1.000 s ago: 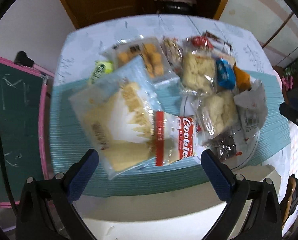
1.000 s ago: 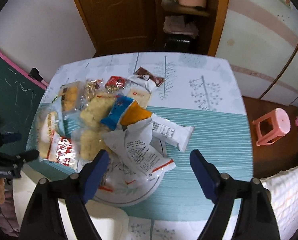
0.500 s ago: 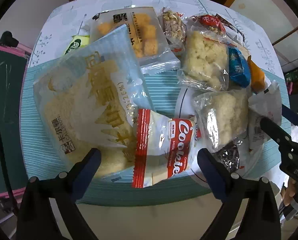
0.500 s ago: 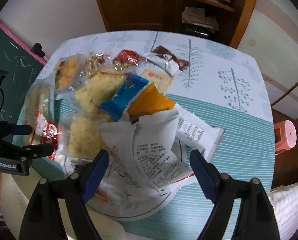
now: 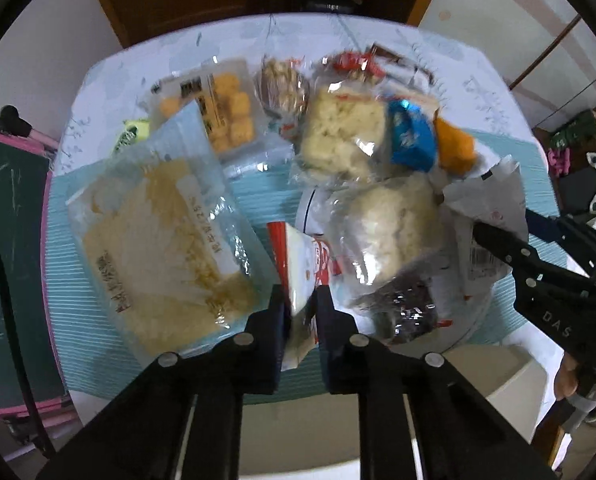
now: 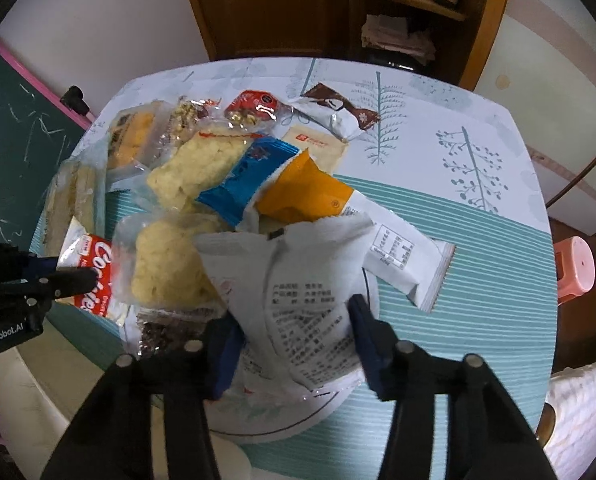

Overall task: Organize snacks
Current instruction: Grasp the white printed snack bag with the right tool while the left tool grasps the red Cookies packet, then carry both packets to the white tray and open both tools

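I am judging the sorting to be barely begun: the snacks are lying in one loose heap on and around the white plate [image 6: 298, 428], and nothing is looking grouped or set aside yet. My left gripper [image 5: 299, 312] is pinching the red-and-white cookie packet [image 5: 298, 276] by its near end, fingers [image 5: 276, 320] nearly together with the wrapper squeezed between them, at the plate's left rim. My right gripper [image 6: 294, 344] is straddling the white printed packet [image 6: 298, 280] lying over the plate's near half; its fingers [image 6: 228, 356] are partly apart, pressing against the packet's two sides, though I cannot tell whether they are gripping it firmly. The cookie packet is looking soft and puffy, crumpling where I am holding it. Left of the plate the big pale cracker bag [image 5: 166, 248] is lying flat on the surface [image 6: 477, 292]. Beyond the plate two clear bags of puffed rice cakes [image 6: 194, 168], a blue packet [image 6: 250, 178] and an orange one [image 6: 305, 194] are overlapping, with a brown-ended wrapper [image 6: 337, 110] farther back. Nearly everything is waiting to be placed, as far as I am judging.
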Available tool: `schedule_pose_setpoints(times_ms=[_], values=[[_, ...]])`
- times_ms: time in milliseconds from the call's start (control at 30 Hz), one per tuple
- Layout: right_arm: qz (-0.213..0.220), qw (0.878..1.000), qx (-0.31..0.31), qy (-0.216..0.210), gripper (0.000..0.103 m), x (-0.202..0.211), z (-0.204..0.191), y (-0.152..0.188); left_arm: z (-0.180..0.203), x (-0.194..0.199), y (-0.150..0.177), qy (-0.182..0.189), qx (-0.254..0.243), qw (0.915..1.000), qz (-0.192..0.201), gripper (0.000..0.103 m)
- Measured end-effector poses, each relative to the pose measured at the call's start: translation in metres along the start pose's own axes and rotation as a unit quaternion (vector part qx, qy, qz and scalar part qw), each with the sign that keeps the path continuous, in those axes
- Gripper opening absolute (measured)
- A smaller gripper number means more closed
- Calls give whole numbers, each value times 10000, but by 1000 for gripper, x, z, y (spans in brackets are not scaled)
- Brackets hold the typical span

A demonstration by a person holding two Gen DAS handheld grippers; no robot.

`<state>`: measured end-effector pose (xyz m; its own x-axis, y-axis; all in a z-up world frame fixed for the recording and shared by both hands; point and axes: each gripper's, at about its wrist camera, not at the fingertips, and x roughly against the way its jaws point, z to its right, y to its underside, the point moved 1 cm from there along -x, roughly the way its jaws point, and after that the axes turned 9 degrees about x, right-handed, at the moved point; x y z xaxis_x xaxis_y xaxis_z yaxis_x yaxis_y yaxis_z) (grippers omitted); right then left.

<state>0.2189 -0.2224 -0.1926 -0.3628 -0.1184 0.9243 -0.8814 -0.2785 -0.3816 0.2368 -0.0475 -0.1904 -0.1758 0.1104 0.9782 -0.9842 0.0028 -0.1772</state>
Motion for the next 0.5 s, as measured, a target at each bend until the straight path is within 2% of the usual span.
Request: schedule_pose_setpoints(times_ms=[267, 500], values=[[790, 9966, -220, 73, 46, 72, -1, -1, -10, 97, 12, 129, 92, 9947, 1016, 11], [1552, 9871, -350, -165, 46, 163, -28, 22, -26, 204, 76, 497, 28, 9783, 2013, 11]])
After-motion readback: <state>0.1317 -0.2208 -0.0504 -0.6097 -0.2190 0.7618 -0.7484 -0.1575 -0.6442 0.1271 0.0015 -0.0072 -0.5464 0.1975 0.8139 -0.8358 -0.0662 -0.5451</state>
